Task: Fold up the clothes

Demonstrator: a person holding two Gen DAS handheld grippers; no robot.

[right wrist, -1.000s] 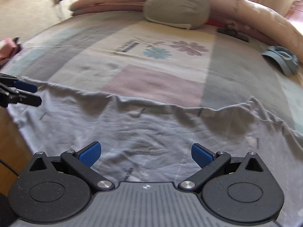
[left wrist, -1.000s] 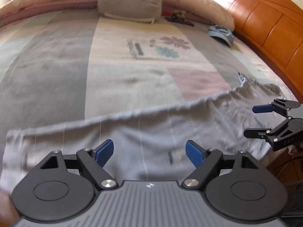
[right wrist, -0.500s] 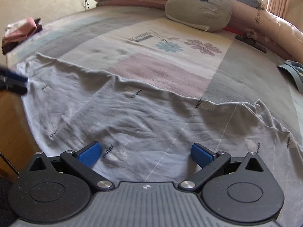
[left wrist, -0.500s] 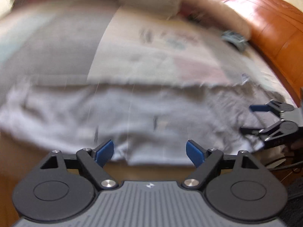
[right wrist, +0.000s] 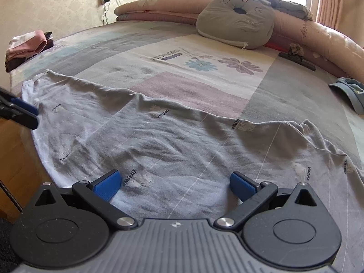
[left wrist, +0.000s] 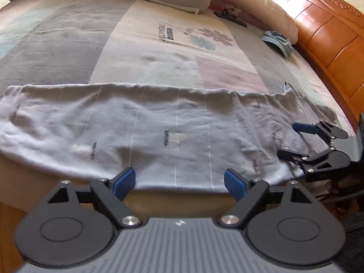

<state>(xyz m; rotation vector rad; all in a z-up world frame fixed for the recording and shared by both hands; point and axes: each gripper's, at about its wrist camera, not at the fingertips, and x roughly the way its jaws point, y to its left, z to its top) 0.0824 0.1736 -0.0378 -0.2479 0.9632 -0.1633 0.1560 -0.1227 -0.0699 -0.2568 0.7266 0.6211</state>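
the grey garment (left wrist: pixel 159 125) lies spread in a long band along the near edge of the bed (left wrist: pixel 68 45), its near hem hanging a little over that edge above the wooden side, its far hem fairly straight and showing a gathered seam. the left gripper (left wrist: pixel 179 179) hovers at the near edge about mid-garment, claw spread wide with nothing between the pads. the right gripper (right wrist: pixel 174 182) sits over the cloth nearer the right end, also spread and empty; from the left view it shows low at the garment's right corner. whether this long band is a garment laid flat or one already doubled over lengthwise, i cannot tell. risks from here, as i judge them: the cloth is rumpled with ridges near the middle and right end, so any fold would trap creases. the overhanging hem could slide off the edge if one end is lifted without the other. a pinch may catch only the top layer, or snag the bedsheet beneath. uneven lifting by the two grippers would skew the fold line. the cap (right wrist: pixel 350 93) and pillow (right wrist: pixel 236 29) lie well apart.
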